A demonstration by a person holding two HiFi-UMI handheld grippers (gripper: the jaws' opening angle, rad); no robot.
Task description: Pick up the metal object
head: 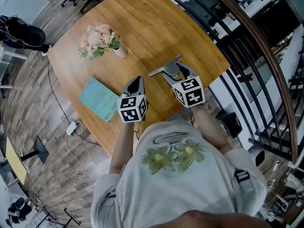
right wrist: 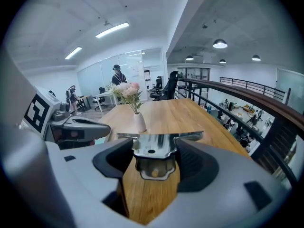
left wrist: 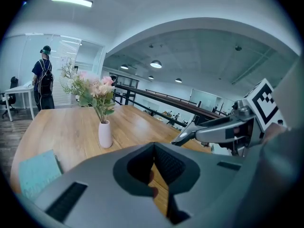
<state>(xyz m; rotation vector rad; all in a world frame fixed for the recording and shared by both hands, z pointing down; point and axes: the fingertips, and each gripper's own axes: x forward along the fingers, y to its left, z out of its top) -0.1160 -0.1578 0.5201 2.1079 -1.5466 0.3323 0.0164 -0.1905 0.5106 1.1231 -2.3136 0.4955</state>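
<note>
The metal object (head: 166,68) is a shiny T-shaped bracket with a wide flat top. It is held above the round wooden table (head: 142,18), and my right gripper (head: 179,74) is shut on its stem. The right gripper view shows the metal object (right wrist: 159,141) clamped between the grey jaws of the right gripper (right wrist: 153,161). My left gripper (head: 137,83) hovers just to the left of it, jaws together and nothing between them. In the left gripper view the left gripper (left wrist: 154,148) shows its closed tips, with the metal object (left wrist: 186,135) at the right.
A small white vase of pink flowers (head: 118,51) stands at the table's middle left. A teal book (head: 99,99) lies near the front edge. A dark railing (head: 266,65) runs close along the table's right side. A power strip and cable (head: 71,127) lie on the floor.
</note>
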